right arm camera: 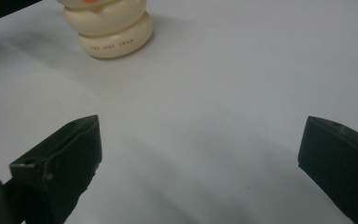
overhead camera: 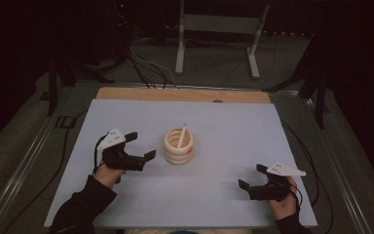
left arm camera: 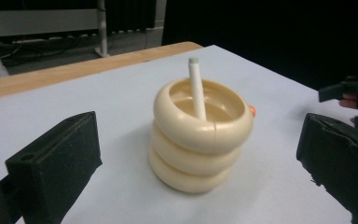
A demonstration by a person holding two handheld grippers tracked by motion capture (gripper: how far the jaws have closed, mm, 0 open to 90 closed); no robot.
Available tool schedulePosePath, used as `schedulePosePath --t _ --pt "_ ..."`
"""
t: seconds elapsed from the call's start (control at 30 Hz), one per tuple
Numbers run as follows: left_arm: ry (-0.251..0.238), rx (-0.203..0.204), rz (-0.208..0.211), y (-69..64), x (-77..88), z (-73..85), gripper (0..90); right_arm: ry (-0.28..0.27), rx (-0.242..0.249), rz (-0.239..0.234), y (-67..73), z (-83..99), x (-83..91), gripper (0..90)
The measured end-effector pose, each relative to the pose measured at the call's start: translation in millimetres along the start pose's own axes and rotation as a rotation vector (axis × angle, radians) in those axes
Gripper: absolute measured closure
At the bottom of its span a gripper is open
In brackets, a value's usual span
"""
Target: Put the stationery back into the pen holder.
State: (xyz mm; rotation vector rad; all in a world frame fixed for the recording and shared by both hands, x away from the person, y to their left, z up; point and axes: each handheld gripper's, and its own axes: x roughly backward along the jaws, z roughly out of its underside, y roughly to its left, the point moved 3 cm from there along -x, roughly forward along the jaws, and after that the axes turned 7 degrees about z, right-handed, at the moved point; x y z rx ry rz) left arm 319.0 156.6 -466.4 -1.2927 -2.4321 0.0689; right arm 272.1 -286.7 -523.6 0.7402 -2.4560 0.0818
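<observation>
Ring stack (overhead camera: 178, 146) mid-table (overhead camera: 233, 122); open room seemingly around.

Small reddish lettering on bottom cream ring (right arm camera: 116, 39), too blurred to read

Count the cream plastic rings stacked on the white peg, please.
3: top cream plastic ring, middle ring and bottom ring, all around the white peg. None appears hidden.

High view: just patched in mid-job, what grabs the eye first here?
A stack of three cream rings on a white peg stands near the middle of the pale blue table. The left gripper sits just left of the stack, jaws wide open with nothing between them. The right gripper rests open near the table's front right corner, well apart from the stack.
</observation>
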Motion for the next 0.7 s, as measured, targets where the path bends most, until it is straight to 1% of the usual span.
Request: schedulePosePath --t 0.07,0.17,0.2,0.27,0.33,0.37,0.43,0.57,0.67,0.7 --pt "-0.002 0.002 0.010 -1.7 3.7 6.5 0.2 0.000 0.000 0.001 -0.2 0.1 -0.2 0.0" --pt "-0.013 0.014 0.013 -4.0 9.7 16.0 0.2 0.001 0.000 -0.001 0.0 0.3 -0.5 0.0" --pt "-0.010 0.015 0.006 -4.9 11.6 18.9 0.1 0.002 0.000 -0.002 0.1 0.3 -0.6 0.0" --pt "-0.006 0.001 -0.001 -6.4 15.9 25.1 0.2 0.002 0.002 -0.003 0.4 0.3 -0.9 0.0" --pt "-0.003 -0.015 -0.016 -7.4 20.1 31.6 0.2 -0.001 0.002 -0.001 0.4 0.2 -0.6 0.0" --pt "0.002 -0.016 -0.017 -7.5 22.5 34.7 0.2 -0.003 0.002 -0.003 0.3 0.1 -0.2 0.0" --pt "-0.002 -0.006 -0.020 -7.7 27.5 40.9 0.2 -0.007 0.001 0.000 -0.1 -0.1 0.4 0.0" --pt "0.018 -0.003 -0.039 -7.4 35.8 51.6 0.2 -0.009 -0.002 -0.002 -0.3 0.0 0.3 0.0" --pt "0.015 0.004 -0.048 -6.6 39.3 55.8 0.2 -0.008 0.002 -0.003 0.1 0.0 -0.2 0.0" --pt "0.003 0.012 -0.056 -5.4 42.7 58.8 0.2 -0.007 0.003 -0.004 0.3 0.1 -0.2 0.0"
